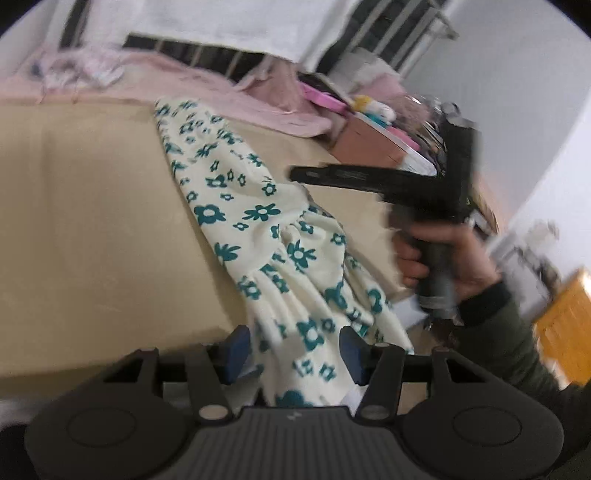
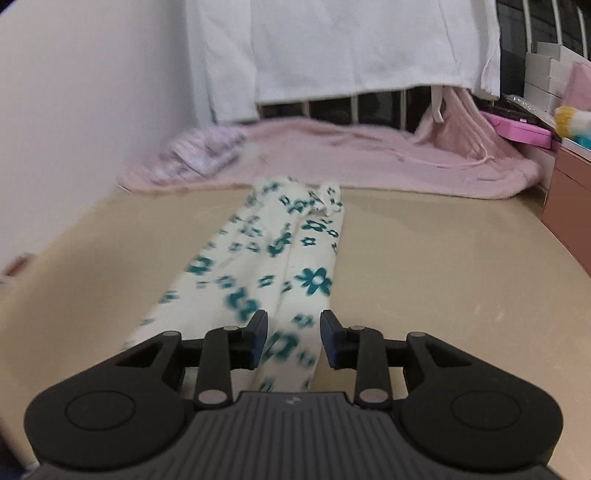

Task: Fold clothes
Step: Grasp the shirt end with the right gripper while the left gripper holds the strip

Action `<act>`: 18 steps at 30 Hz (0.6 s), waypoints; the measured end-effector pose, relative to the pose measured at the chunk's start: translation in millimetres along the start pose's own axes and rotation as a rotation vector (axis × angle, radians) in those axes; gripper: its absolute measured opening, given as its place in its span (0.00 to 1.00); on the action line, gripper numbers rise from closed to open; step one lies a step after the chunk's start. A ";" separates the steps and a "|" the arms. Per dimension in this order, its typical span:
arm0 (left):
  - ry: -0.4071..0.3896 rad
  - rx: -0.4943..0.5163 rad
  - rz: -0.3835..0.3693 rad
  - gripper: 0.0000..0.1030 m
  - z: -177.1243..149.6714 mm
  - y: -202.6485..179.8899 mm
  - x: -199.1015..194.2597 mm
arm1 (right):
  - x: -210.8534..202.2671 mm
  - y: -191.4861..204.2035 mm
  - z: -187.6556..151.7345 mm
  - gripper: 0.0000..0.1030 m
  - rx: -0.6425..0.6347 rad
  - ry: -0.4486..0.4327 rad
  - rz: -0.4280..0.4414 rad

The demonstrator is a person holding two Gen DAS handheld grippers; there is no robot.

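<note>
Only left view shows right hand (image 1: 436, 254).

beige bed surface (image 2: 443, 258), white wall (image 2: 92, 92), white curtain (image 2: 351, 48), metal rails (image 1: 391, 29).

Evenly and softly lit, moderately bright, with no hard shadows and no glare on the beige table (image 2: 424, 258). Strongly bowed by the fisheye, with dark corners around the round field in the left wrist view. Smeared by motion blur on the floral garment (image 2: 243, 284), the far pink blanket (image 2: 332, 155) and the person's hand (image 1: 436, 254) at right.
</note>
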State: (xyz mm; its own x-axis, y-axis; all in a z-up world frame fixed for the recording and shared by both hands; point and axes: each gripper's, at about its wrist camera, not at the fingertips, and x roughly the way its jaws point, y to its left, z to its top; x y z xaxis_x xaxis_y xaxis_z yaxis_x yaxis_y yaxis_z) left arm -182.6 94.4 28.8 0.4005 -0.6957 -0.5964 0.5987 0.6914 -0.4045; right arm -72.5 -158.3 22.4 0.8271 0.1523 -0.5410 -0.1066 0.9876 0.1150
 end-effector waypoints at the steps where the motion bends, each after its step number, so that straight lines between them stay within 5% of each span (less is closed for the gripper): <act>1: 0.000 0.032 0.002 0.51 -5.3 3.4 -4.1 | -18.8 -3.9 -6.8 0.31 -0.012 -0.022 0.035; 4: 0.009 0.196 0.024 0.51 -26.9 8.3 -21.1 | -76.4 -8.8 -34.6 0.33 -0.188 -0.102 0.126; 6: 0.015 0.342 0.084 0.51 -43.7 9.7 -30.0 | -112.0 -5.6 -62.9 0.47 -0.403 -0.133 0.138; 9: -0.065 0.562 0.144 0.55 -63.9 0.7 -14.7 | -145.7 -1.8 -102.3 0.47 -0.664 -0.072 0.117; 12: -0.146 0.780 0.204 0.54 -84.0 -8.4 0.5 | -155.9 7.3 -138.6 0.47 -0.818 -0.058 0.071; 18: -0.312 1.213 0.299 0.57 -120.0 -30.0 32.0 | -127.6 38.0 -191.8 0.48 -1.183 -0.170 0.005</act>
State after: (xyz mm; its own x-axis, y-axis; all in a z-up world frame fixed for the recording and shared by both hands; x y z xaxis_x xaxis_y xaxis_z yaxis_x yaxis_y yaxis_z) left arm -271.0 74.8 -61.4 0.6740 -0.6745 -0.3013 0.6367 0.3236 0.6999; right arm -288.0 -133.0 -64.0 0.8781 0.2374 -0.4155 -0.4785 0.4225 -0.7698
